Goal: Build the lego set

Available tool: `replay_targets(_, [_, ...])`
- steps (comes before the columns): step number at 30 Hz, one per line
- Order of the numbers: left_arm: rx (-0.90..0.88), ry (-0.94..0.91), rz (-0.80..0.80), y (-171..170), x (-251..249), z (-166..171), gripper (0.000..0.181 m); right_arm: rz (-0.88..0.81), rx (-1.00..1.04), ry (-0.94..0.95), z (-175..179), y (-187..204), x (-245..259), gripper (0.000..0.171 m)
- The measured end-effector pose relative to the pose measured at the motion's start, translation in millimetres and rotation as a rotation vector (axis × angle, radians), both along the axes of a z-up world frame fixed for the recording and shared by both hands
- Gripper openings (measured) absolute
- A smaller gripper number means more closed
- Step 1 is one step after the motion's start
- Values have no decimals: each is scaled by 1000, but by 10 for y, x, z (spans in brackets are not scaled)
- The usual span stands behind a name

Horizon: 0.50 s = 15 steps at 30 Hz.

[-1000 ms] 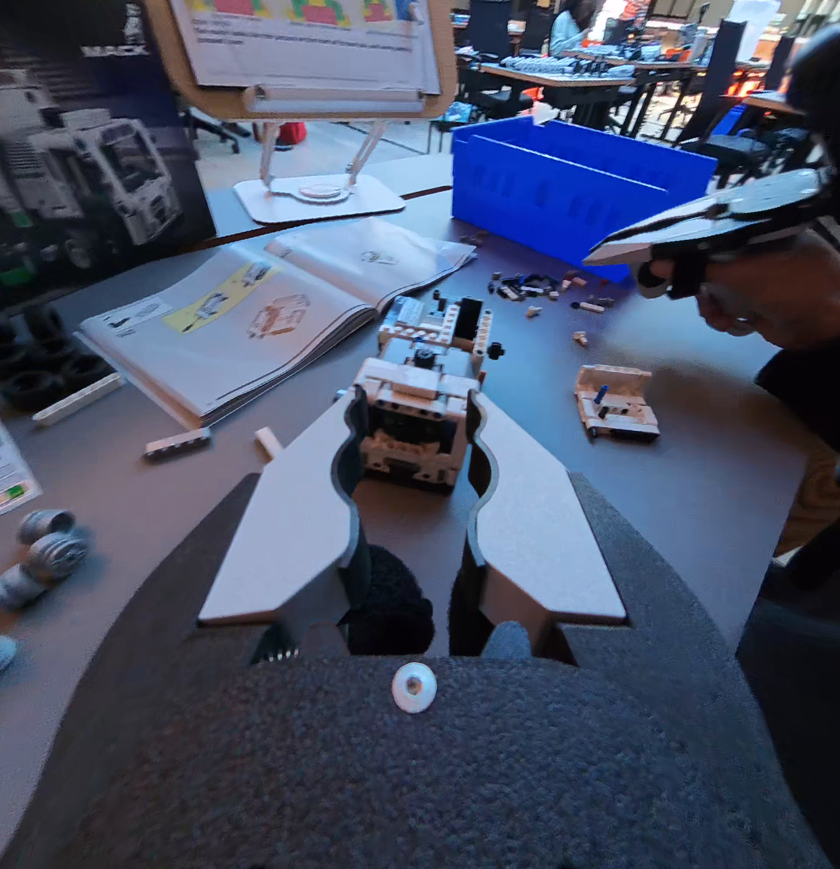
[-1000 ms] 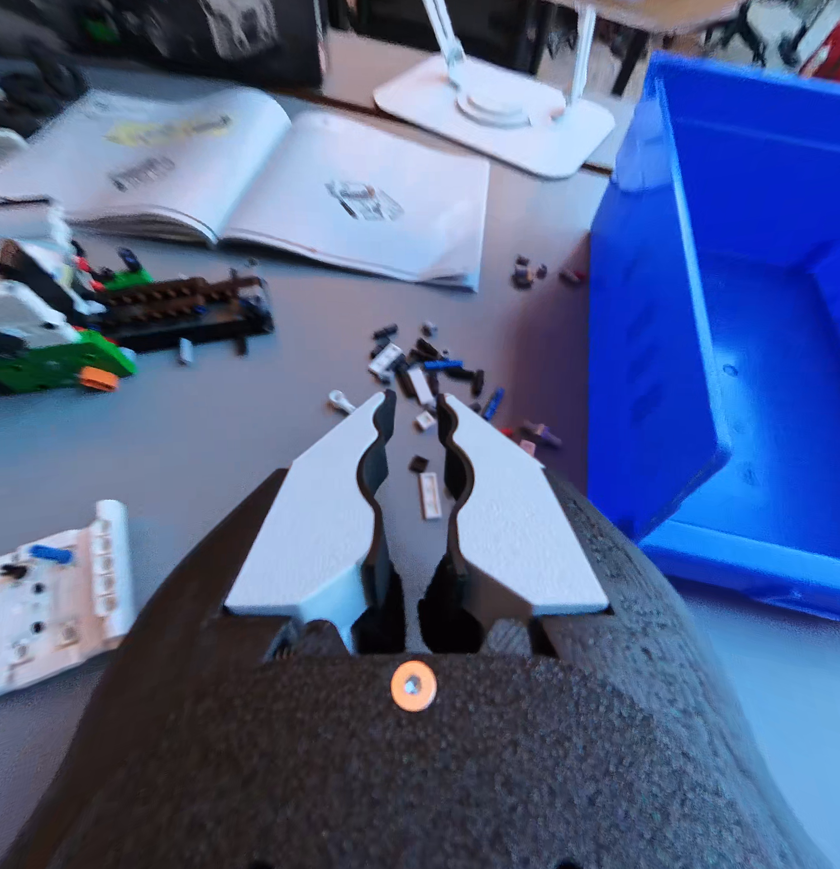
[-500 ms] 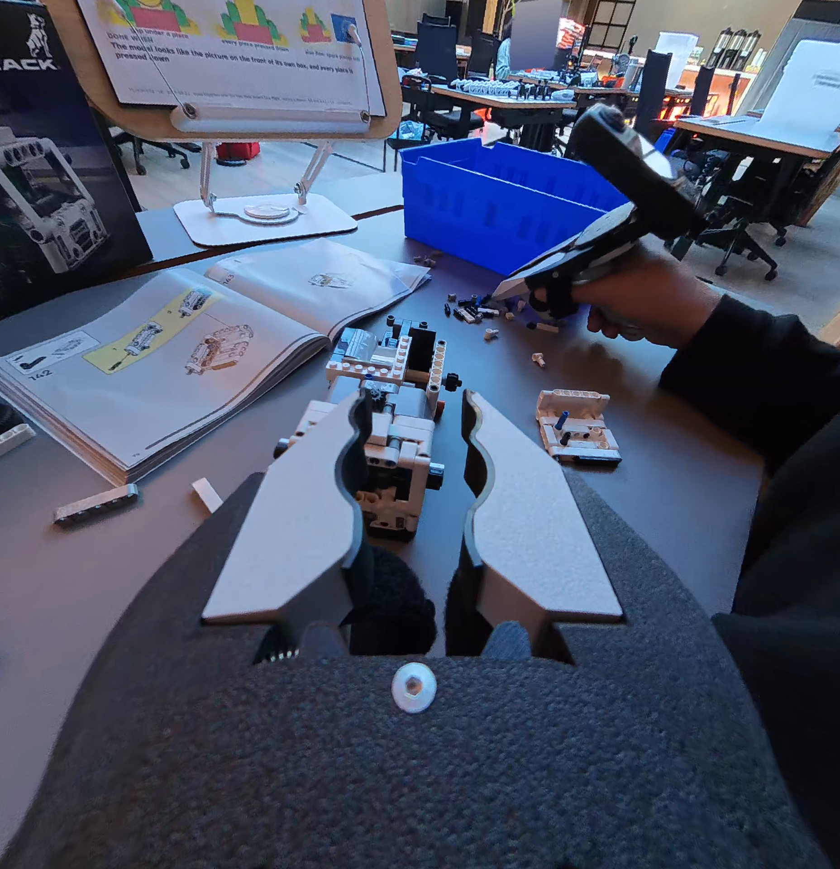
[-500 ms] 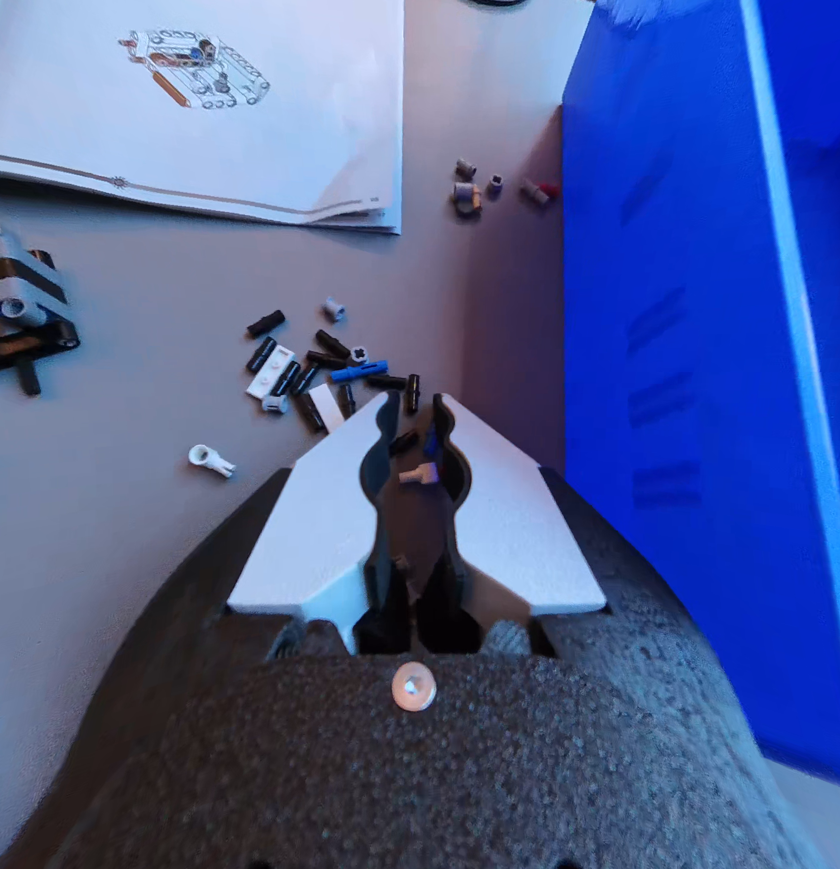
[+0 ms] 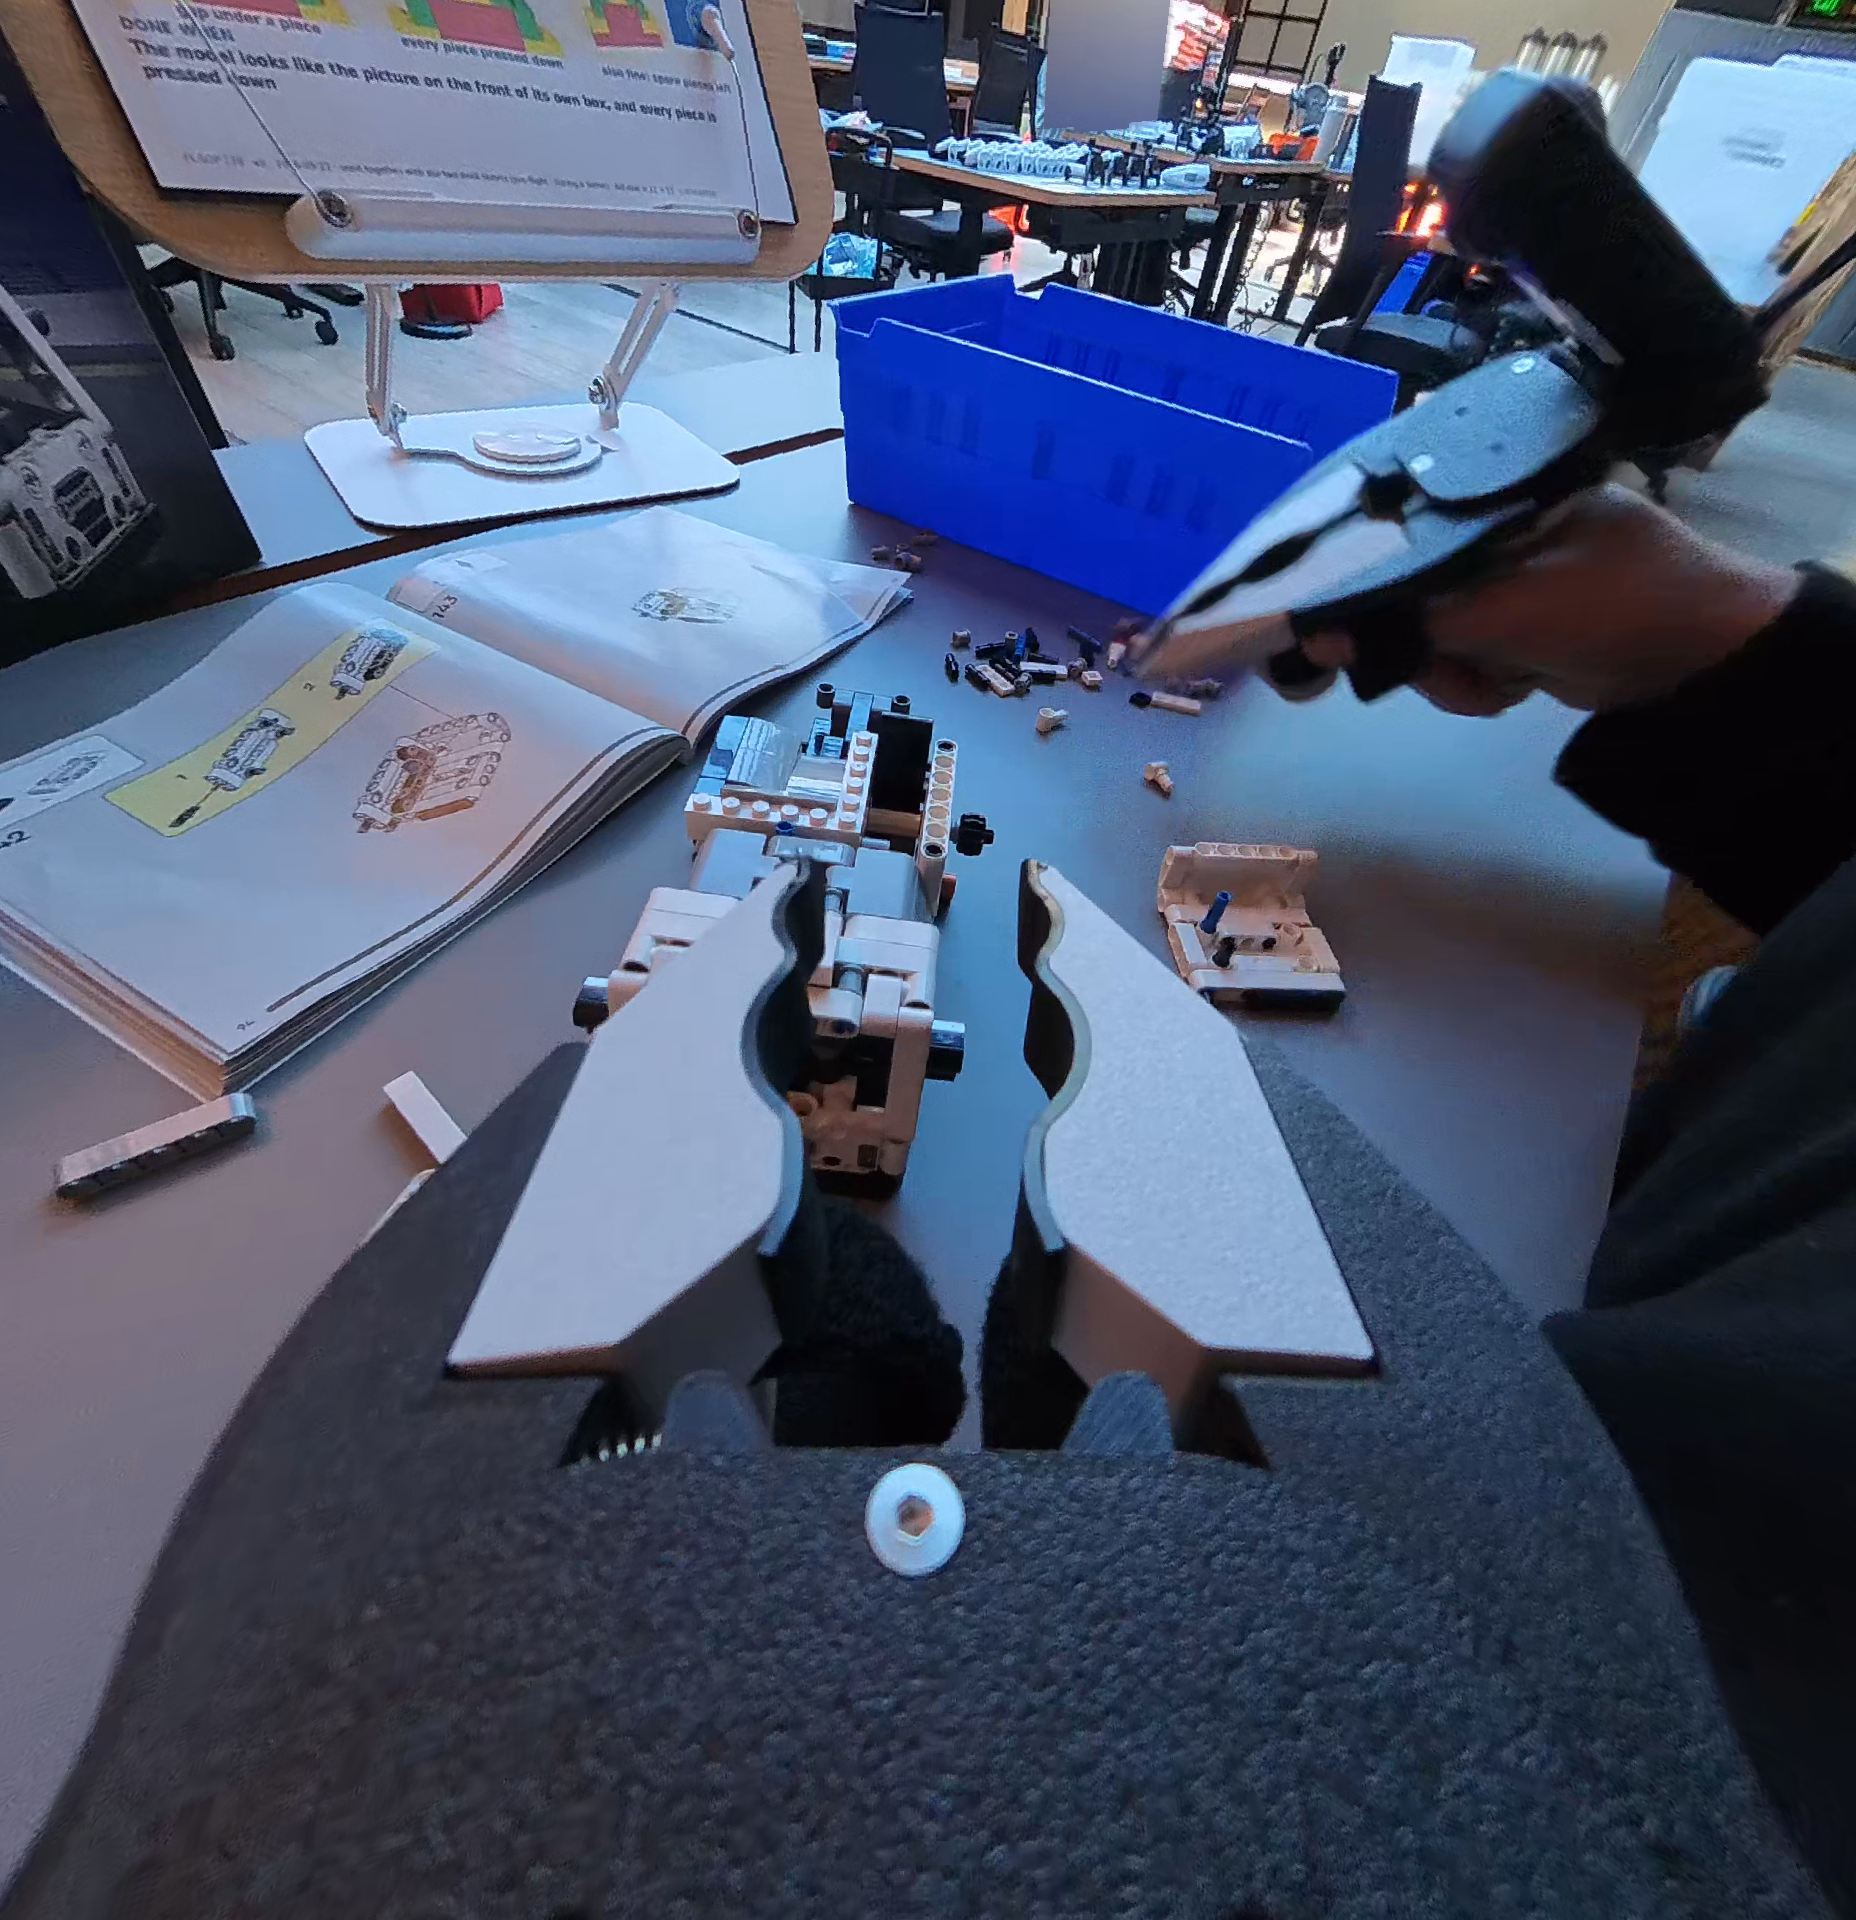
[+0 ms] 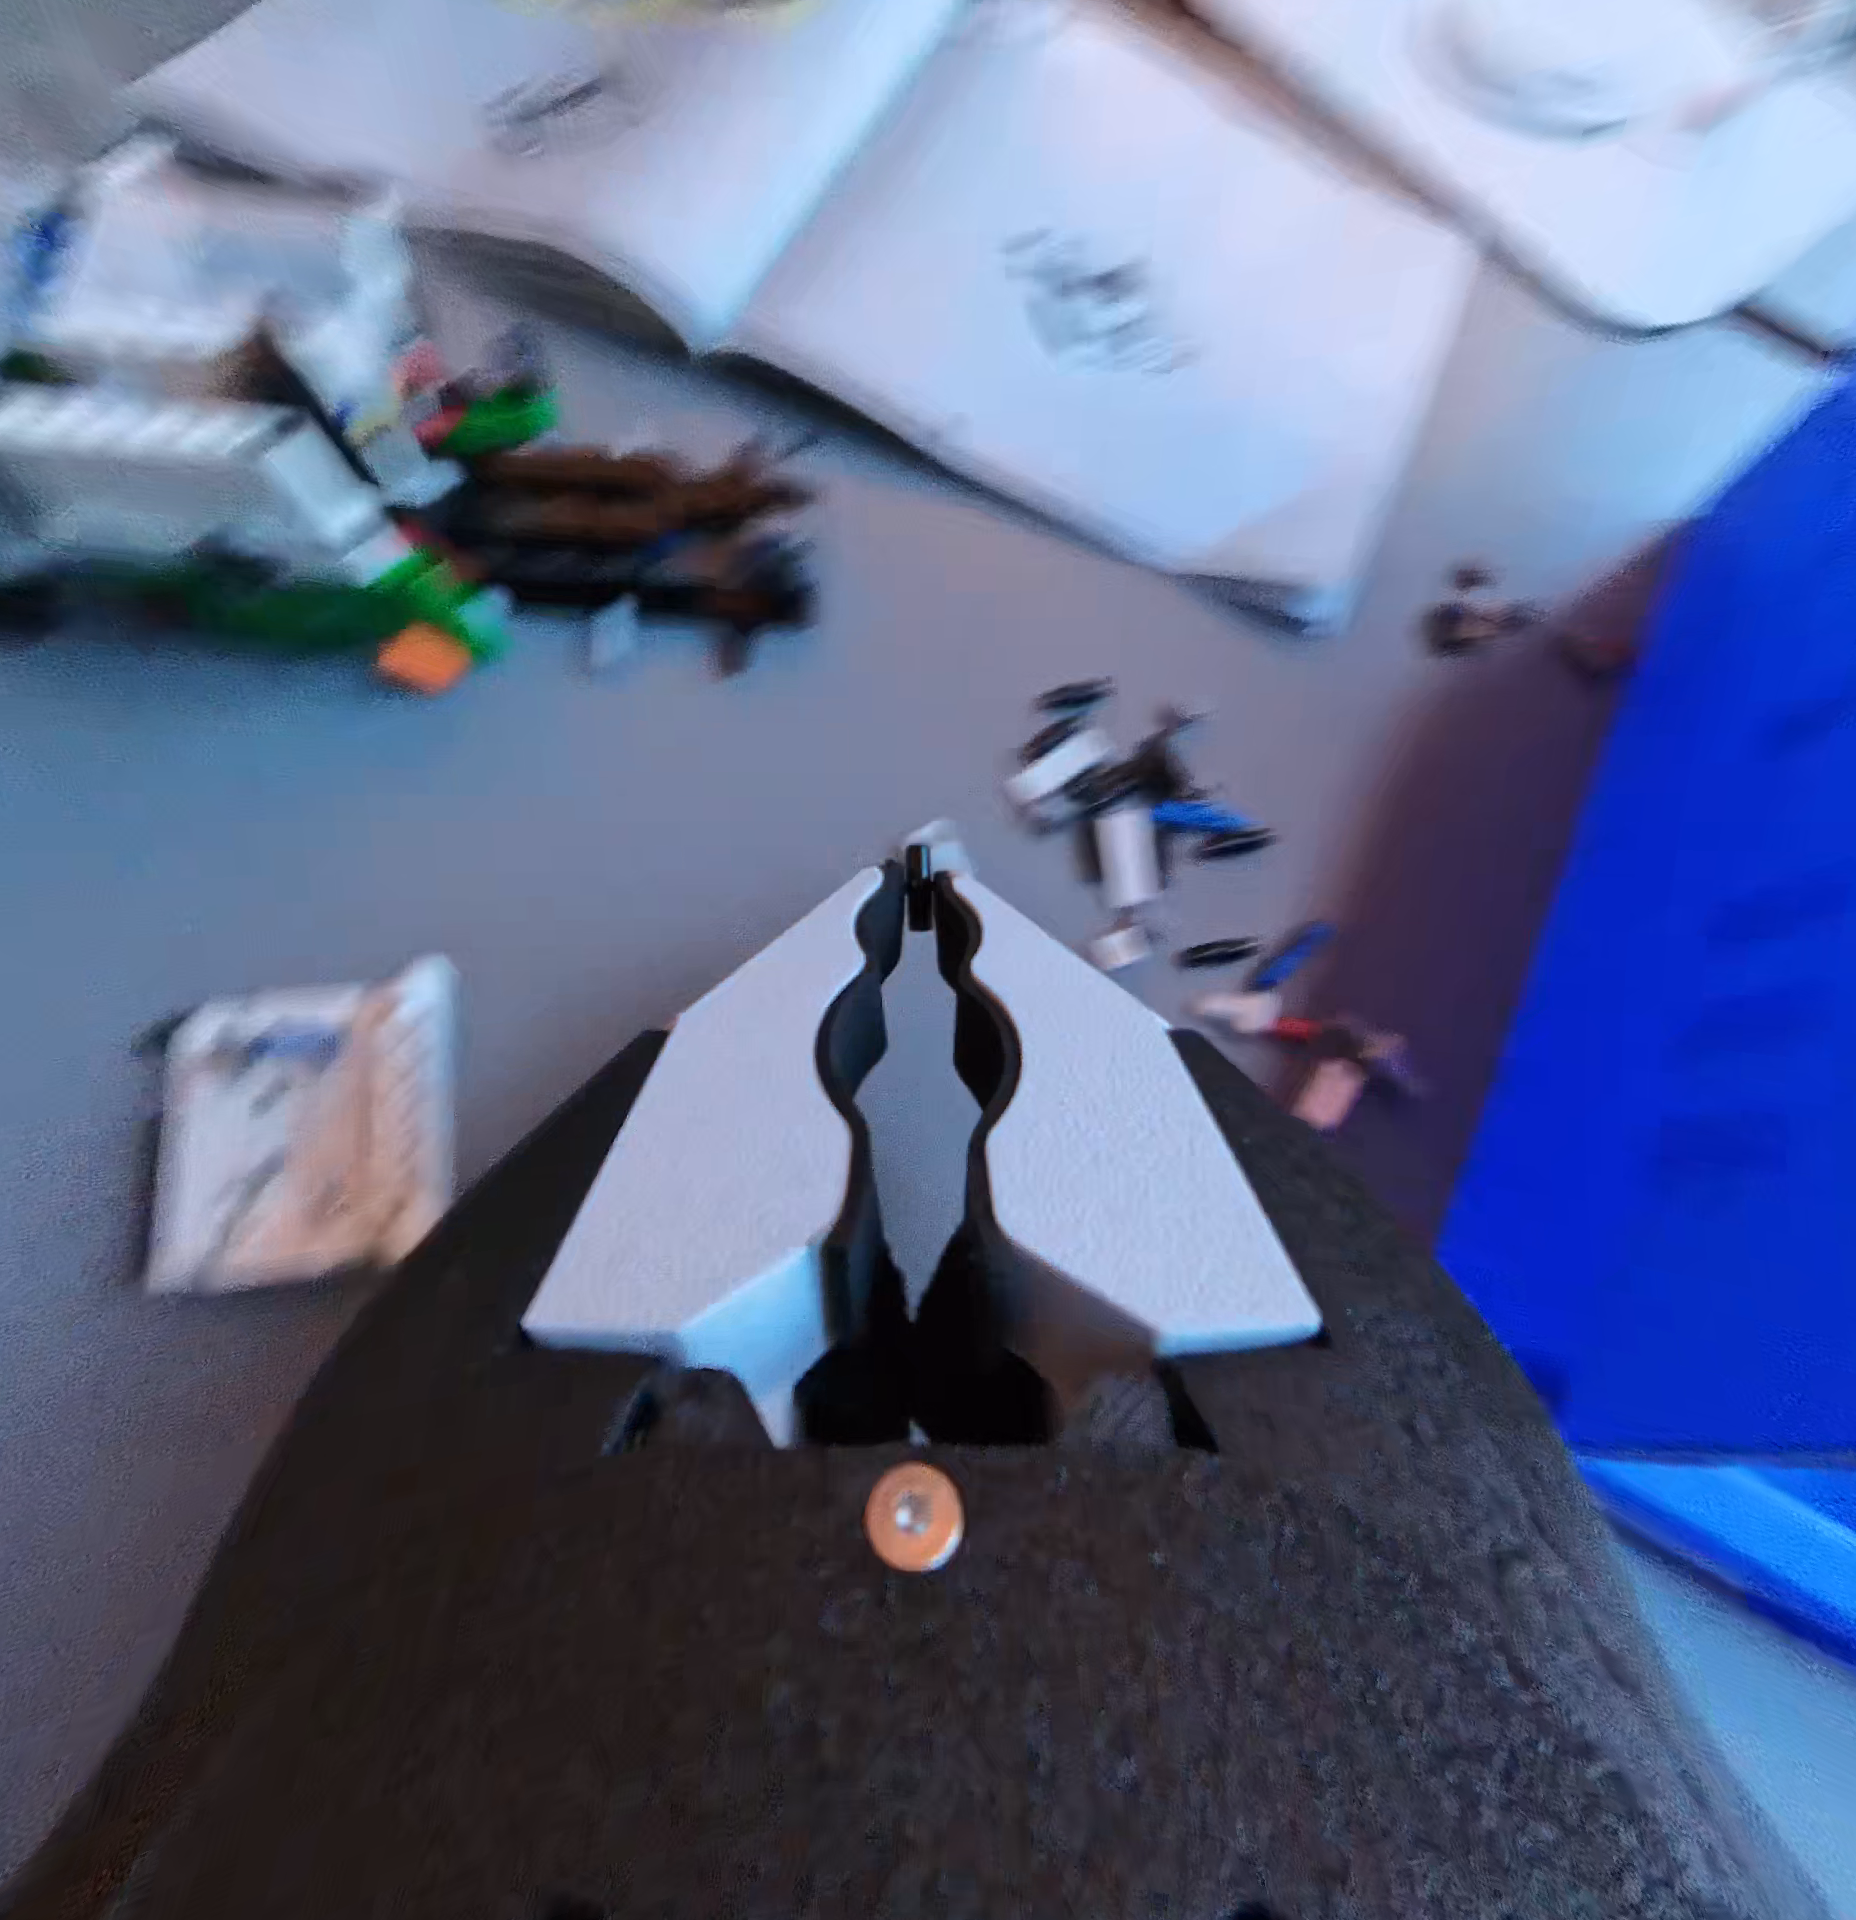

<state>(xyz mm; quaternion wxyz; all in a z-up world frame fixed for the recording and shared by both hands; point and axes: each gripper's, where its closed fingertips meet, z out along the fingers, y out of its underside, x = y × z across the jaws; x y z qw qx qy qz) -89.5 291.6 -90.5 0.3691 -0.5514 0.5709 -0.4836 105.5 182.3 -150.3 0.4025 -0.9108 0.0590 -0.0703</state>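
The white and grey lego truck model (image 5: pixel 851 935) lies on the dark table, and shows blurred in the right wrist view (image 6: pixel 228 499). My left gripper (image 5: pixel 919 883) is open around its near end; the right finger stands apart from it. My right gripper (image 6: pixel 916 894) is shut on a small black pin (image 6: pixel 916 868) at its fingertips, above the table beside the loose small pieces (image 6: pixel 1142 821). In the left wrist view the right gripper (image 5: pixel 1371 540) hovers over those pieces (image 5: pixel 1017 665). A small white sub-assembly (image 5: pixel 1246 925) lies right of the model.
A blue bin (image 5: pixel 1090 436) stands at the back right. An open instruction book (image 5: pixel 384 748) lies left of the model, with a document stand (image 5: pixel 519 457) and the set's box (image 5: pixel 51 416) behind it. A grey beam (image 5: pixel 155 1143) lies near left. My right fingertips sit around 25 cm from my left ones. To the grey beam (image 5: pixel 155 1143): left tips about 20 cm, right tips about 35 cm.
My left gripper has opened off the model. My right gripper dropped to the loose pieces, shut on a black pin and lifted away with it.
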Motion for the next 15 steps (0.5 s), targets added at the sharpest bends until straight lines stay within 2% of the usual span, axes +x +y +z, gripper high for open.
replay_targets(2, [-13, -8, 1, -17, -17, 4, 36, 67, -93, 26, -122, -193, -250, 5])
replay_targets(6, [-37, -22, -17, -96, -27, 22, 36, 36, -163, 82, -324, -411, -313, 5])
replay_targets(15, [3, -25, -27, -231, -117, 67, 36, 24, -167, 86, -414, -449, -322, 5])
